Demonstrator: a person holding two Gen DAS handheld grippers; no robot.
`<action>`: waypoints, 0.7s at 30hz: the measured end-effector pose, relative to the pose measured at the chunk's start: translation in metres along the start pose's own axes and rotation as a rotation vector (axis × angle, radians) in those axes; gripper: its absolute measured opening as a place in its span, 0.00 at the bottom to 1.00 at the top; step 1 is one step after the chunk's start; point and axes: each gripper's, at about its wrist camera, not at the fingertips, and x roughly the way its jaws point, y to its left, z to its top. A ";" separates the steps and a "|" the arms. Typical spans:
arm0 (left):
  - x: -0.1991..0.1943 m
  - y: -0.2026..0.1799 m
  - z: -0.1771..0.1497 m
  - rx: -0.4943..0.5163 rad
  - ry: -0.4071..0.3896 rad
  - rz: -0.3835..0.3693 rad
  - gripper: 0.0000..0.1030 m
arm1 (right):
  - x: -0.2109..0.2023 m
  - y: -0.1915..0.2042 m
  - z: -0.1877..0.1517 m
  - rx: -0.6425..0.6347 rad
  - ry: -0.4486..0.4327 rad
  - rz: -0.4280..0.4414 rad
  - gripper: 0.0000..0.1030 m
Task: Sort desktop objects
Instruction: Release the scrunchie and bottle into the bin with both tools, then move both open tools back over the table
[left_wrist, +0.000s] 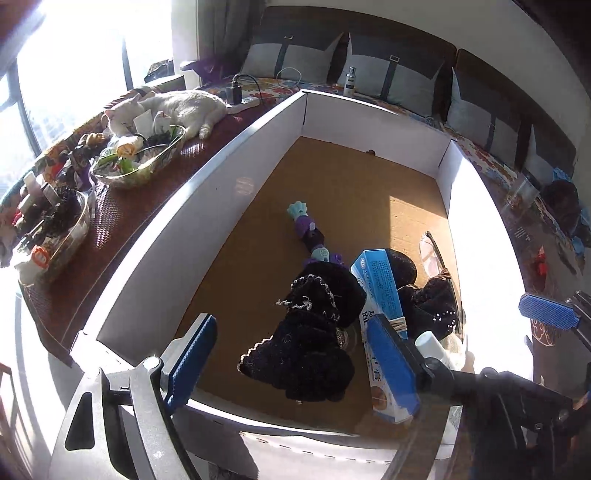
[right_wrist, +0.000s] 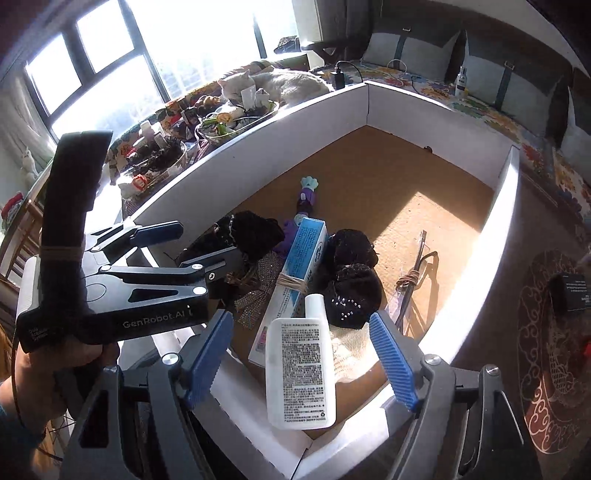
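- Jaws first: the left gripper (left_wrist: 291, 360) is spread wide over the black lace cloth (left_wrist: 310, 332), and neither blue pad touches it. The right gripper (right_wrist: 301, 356) is equally spread around the white bottle (right_wrist: 301, 369), with a clear gap on both sides. Neither tool is holding anything.
- Sorted things lie crowded at the near end of the cardboard box (left_wrist: 147, 258): cloth, a blue carton (left_wrist: 380, 295), dark sequined pieces and a purple toy (left_wrist: 310, 236). The far half of the floor is bare.
- Bottle position is the main worry. It sits right at the near corner of the box, and I cannot tell whether it rests on the pile or is still in the air. If it lands on the carton's edge it could roll against the low wall or tip over it.
- Lace could snag. The cloth's loose trim hangs close to the ribbed pads, so a careless withdrawal might drag it back out.
- Tools are crowded. The left gripper's body is just beside the right one's fingers, so a hasty swing by either hand could knock them together.
- Glare washes out the right wall of the box, so its edge is easy to misjudge.
- Beyond the box, a white cat (left_wrist: 177, 107) lies beside a glass bowl (left_wrist: 144, 166) of small items; reaching there could disturb both.
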 end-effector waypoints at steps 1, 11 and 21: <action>-0.001 -0.001 0.001 -0.006 -0.006 -0.004 0.81 | -0.008 -0.004 -0.002 -0.002 -0.034 -0.012 0.82; -0.050 -0.089 -0.005 0.093 -0.164 -0.099 0.81 | -0.103 -0.115 -0.061 0.121 -0.323 -0.265 0.97; -0.092 -0.266 -0.036 0.338 -0.181 -0.410 0.87 | -0.138 -0.294 -0.248 0.457 -0.121 -0.606 0.97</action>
